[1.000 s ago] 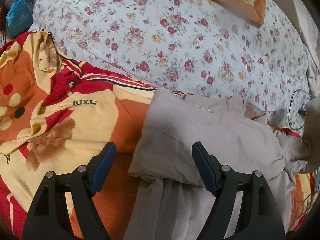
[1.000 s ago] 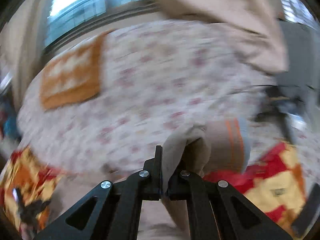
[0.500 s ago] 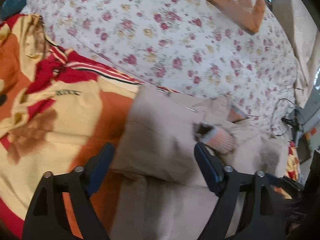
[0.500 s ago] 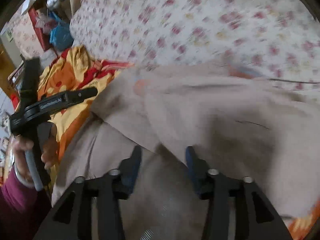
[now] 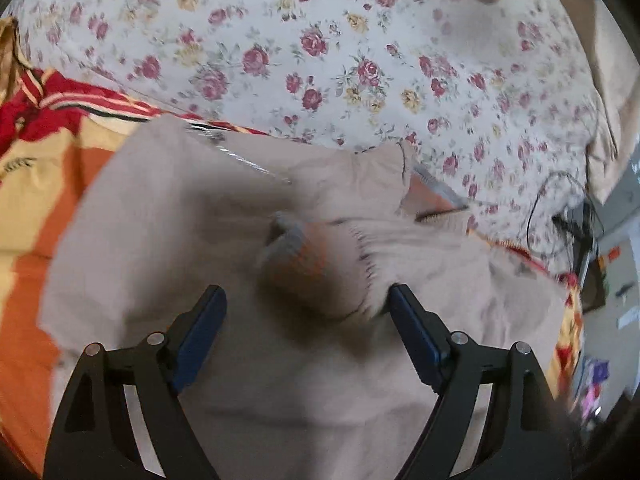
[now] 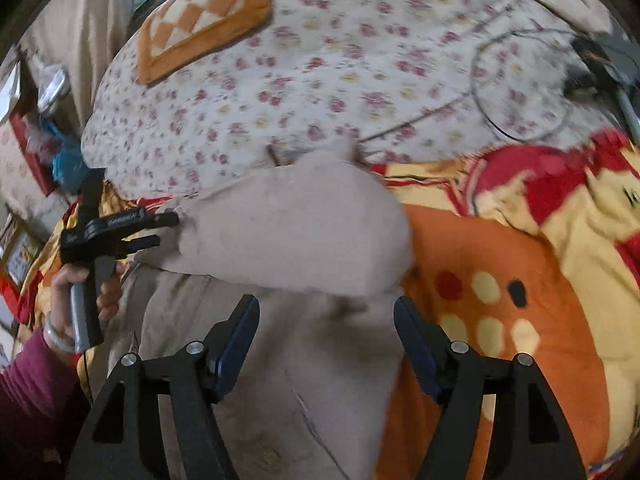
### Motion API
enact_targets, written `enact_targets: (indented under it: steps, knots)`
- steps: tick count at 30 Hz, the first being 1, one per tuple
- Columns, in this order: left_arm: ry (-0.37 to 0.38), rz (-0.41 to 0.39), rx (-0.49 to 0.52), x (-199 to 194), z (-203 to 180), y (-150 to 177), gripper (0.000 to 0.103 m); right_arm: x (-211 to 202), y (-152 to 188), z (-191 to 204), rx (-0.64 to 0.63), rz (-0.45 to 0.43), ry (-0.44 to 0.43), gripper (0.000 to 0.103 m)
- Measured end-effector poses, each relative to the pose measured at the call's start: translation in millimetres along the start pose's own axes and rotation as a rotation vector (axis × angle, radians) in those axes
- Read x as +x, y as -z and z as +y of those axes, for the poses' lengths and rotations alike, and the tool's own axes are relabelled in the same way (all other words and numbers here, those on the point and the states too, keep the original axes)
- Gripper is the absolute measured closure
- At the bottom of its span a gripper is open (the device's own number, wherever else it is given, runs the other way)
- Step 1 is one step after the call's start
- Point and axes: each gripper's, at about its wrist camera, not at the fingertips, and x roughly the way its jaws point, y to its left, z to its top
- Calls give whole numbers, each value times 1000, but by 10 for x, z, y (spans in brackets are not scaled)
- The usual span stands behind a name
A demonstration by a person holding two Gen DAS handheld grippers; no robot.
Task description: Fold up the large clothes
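Observation:
A beige zip jacket [image 5: 168, 216] lies on the bed, one part folded over its body [image 6: 288, 236]. Its sleeve end, a cuff [image 5: 316, 260] with grey and orange stripes, rests on top of the jacket. My left gripper [image 5: 306, 300] hovers open over that cuff, which sits between the jaws with the right pad at its edge. In the right wrist view the left gripper [image 6: 164, 230] shows at the jacket's left edge, held by a hand [image 6: 80, 284]. My right gripper [image 6: 326, 308] stands just above the folded jacket, its jaws opening and gripping nothing.
An orange, yellow and red blanket [image 6: 500, 280] lies under the jacket. Behind it bulges a floral quilt [image 5: 320, 48] with an orange checkered cushion [image 6: 200, 20] on it. Dark cables and a plug [image 6: 588, 72] lie at the right. A purple sleeve [image 6: 28, 392] is at lower left.
My right gripper let go of the striped cuff, which dropped onto the jacket, and sank low over the fabric. My left gripper slid right across the jacket to the cuff.

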Motion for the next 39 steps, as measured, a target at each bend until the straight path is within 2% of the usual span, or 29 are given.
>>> enact_targets:
  steps: [1,2,3,4,5,9,12,16,22,25,28,29,30,31,32,33,35,36,38,39]
  knots:
    - [5,-13,-2,18,-50,-14,24,-38,18,-62,7,-8,2,32]
    - [4,-22,15,25,-139,-29,50,-55,20,-89,6,-13,8,31]
    - [8,2,35,42,-214,-51,79,-68,38,-118,4,-16,16,31]
    - [18,24,39,35,-251,-84,79,-52,40,-155,-1,-15,38,31]
    - [37,12,29,-48,-271,-132,79,-21,40,-154,-6,-8,53,31]
    - [49,-166,27,-703,-192,-383,83,198,78,-193,-30,46,61,31]
    - [32,-226,-32,-1049,67,-519,83,388,80,-167,-54,69,72,31]
    - [-35,-206,-39,-1093,341,-540,83,657,-14,-119,-61,67,68,33]
    - [-38,-162,-61,-952,466,-475,83,795,-83,7,-52,77,29,33]
    - [-26,-174,-55,-982,401,-520,83,723,-45,180,-156,47,59,32]
    - [-11,-192,-54,-1040,301,-559,83,831,-47,315,-250,43,148,35]
    - [-8,-195,-56,-1050,281,-565,83,907,-57,331,-262,51,169,38]
    - [-6,-196,-57,-1058,266,-573,83,991,-64,340,-268,63,175,55]
    - [-5,-197,-56,-1062,251,-571,83,1107,-75,333,-275,84,184,85]
    - [-4,-195,-52,-1061,243,-563,83,1140,-83,301,-273,87,211,94]
    - [-3,-193,-46,-1052,251,-542,83,1114,-111,239,-248,74,233,95]
    - [-7,-183,-36,-986,293,-468,82,844,-163,6,-116,-5,165,96]
    - [-1,-159,-32,-897,324,-409,82,683,-166,-147,-53,-44,163,95]
    - [-6,-85,-40,-624,406,-251,82,573,-113,-391,26,-31,162,95]
    - [-52,-52,-40,-466,445,-149,82,596,-60,-487,60,9,161,95]
